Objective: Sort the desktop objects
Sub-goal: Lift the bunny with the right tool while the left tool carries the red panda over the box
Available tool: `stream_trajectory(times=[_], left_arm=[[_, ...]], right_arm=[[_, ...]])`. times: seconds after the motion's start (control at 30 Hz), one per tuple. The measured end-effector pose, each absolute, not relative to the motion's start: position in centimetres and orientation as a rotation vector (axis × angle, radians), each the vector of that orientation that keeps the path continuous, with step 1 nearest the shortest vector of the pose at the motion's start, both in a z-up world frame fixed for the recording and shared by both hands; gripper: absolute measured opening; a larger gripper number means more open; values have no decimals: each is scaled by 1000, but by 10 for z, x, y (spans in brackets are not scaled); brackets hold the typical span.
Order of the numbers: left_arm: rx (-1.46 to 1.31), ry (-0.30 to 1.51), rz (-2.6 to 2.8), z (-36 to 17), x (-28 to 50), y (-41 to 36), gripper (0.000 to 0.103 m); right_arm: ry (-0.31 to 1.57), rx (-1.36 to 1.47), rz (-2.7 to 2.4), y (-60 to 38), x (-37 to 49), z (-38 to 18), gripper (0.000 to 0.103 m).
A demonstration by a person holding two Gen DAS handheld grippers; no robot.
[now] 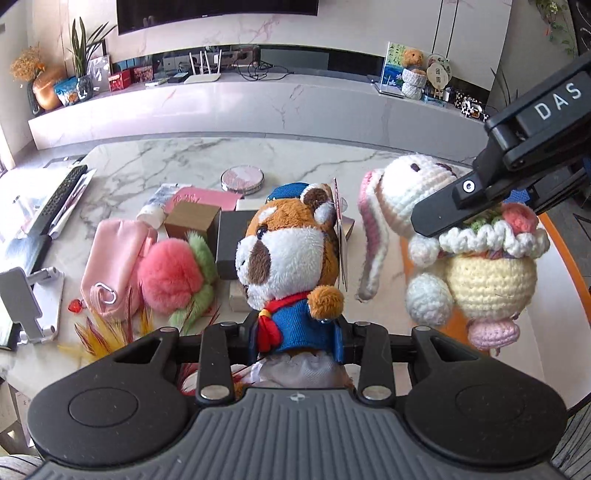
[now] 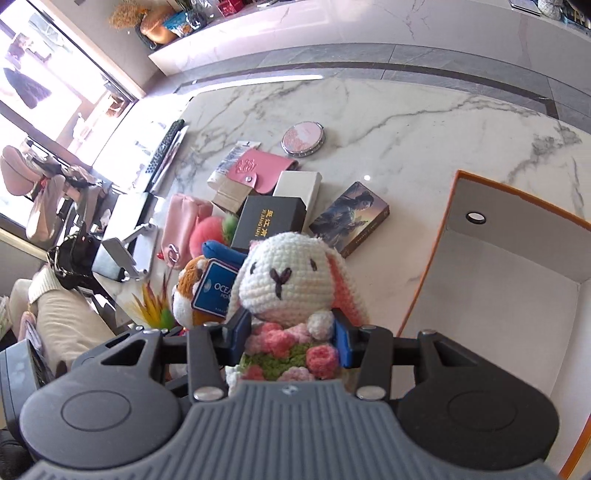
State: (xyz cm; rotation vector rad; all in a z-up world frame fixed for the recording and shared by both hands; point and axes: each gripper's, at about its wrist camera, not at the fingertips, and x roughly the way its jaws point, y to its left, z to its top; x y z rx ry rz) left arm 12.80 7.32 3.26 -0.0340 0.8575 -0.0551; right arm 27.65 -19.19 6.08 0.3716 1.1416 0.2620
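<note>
The left gripper (image 1: pixel 295 332) is clamped on a plush red panda (image 1: pixel 291 254) in a blue jacket, held above the marble table (image 2: pixel 388 122). The right gripper (image 2: pixel 291 343) grips a crocheted white rabbit (image 2: pixel 291 277) at its knitted flower collar, just beside the panda. Behind them lie a fluffy pink pom-pom (image 1: pixel 173 273), a black box (image 2: pixel 271 221), a pink wallet (image 2: pixel 258 173) and a round compact mirror (image 2: pixel 303 139). An orange-edged open box (image 2: pixel 517 266) stands at right, its visible interior bare.

marble table (image 2: pixel 406 122), bright window (image 2: pixel 55 92), wall-mounted television (image 1: pixel 218 11)
</note>
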Motion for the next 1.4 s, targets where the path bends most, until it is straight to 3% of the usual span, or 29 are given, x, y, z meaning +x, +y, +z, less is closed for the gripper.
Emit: stream_trajectory(times=[0.2, 0.43, 0.77, 1.17, 1.4], left_arm=[[-6, 827, -72, 63, 137, 39, 40], [64, 830, -167, 74, 141, -16, 40], [159, 992, -293, 27, 153, -92, 40], [372, 1188, -219, -26, 170, -114, 41], [460, 1249, -174, -38, 175, -124, 47]], right_arm=[[1055, 398, 226, -234, 238, 94, 48], [1056, 424, 100, -286, 198, 76, 48], [1122, 509, 41, -318, 166, 0, 48], [1113, 387, 66, -322, 157, -14, 48], [1120, 318, 64, -318, 161, -15, 48]])
